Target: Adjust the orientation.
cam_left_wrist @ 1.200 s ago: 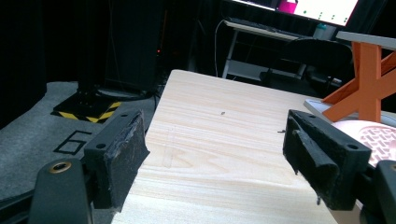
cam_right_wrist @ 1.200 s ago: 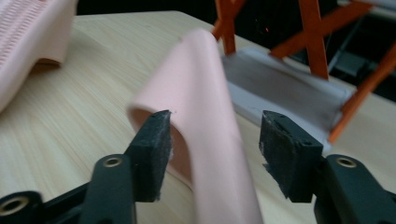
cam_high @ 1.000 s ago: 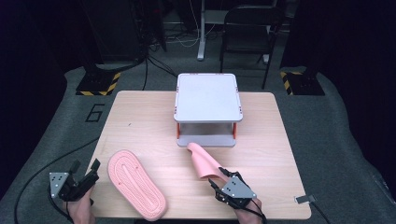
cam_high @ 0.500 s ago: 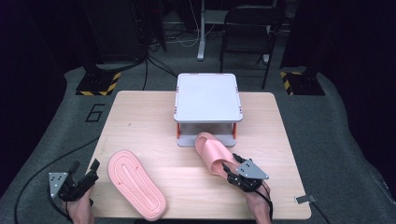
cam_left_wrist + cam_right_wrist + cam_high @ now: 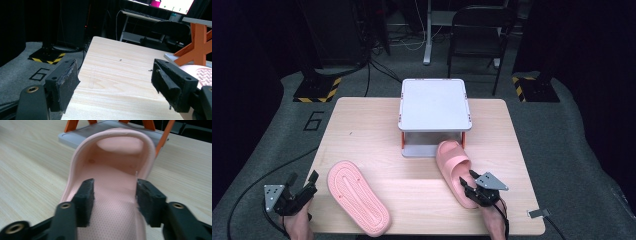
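Observation:
A pink slipper (image 5: 452, 167) rests sole down on the wooden table (image 5: 362, 130), its toe pointing at the low white shelf (image 5: 434, 102). My right gripper (image 5: 467, 187) is shut on its heel end. In the right gripper view the jaws (image 5: 113, 200) pinch the heel, and the strap of the pink slipper (image 5: 117, 162) arches ahead. A second pink slipper (image 5: 357, 197) lies sole up at the front left. My left gripper (image 5: 303, 181) stands open at the table's front left edge, apart from that slipper. Nothing is between its jaws (image 5: 115, 85).
The shelf stands on orange legs (image 5: 197, 47) at the table's middle back, with its grey base (image 5: 82, 135) just beyond the held slipper's toe. A chair (image 5: 477, 30) and cables are on the floor behind. A small grey tag (image 5: 537, 213) lies by the front right corner.
My right gripper has moved right and down with the slipper, which has turned from tilted on its side to sole down. The left gripper has stayed put.

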Demonstrator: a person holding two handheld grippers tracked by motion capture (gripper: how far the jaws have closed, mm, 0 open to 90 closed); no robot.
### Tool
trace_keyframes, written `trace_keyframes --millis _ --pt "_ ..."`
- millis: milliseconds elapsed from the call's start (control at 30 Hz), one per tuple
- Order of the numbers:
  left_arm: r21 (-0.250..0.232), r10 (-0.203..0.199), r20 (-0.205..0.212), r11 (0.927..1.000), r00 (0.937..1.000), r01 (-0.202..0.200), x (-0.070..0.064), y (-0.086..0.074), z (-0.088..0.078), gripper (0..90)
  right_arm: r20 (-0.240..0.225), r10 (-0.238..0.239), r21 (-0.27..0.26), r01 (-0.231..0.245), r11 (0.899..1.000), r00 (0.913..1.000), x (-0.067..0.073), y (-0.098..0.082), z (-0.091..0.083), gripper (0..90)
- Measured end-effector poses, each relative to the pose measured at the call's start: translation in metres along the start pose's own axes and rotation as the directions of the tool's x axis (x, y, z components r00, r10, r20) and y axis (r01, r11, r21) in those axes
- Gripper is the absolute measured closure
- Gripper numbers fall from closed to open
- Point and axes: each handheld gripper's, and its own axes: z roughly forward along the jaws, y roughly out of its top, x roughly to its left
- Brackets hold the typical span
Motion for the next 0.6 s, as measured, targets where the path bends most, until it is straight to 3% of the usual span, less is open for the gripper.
trace_keyframes --millis 67,300,467,600 --pt "0.0 0.007 0.003 1.0 1.0 -0.007 0.0 0.0 0.001 21.3 0.0 0.026 -0.008 -0.026 1.0 0.9997 -0.002 0.0 -0.006 42.6" --pt "0.014 0.018 0.013 0.9997 0.9998 -0.018 -0.001 -0.001 0.004 21.3 0.038 0.126 -0.052 -0.124 0.991 0.9914 -0.012 0.001 -0.023 15.7" --pt "0.009 0.026 0.012 0.9996 0.9996 -0.026 0.0 0.0 0.002 21.3 0.045 0.135 -0.069 -0.132 0.989 0.9898 -0.016 0.001 -0.024 15.5" --pt "0.01 0.02 0.012 0.9998 0.9997 -0.02 0.0 -0.001 0.003 21.3 0.033 0.123 -0.061 -0.121 0.991 0.9918 -0.016 0.001 -0.021 21.9"
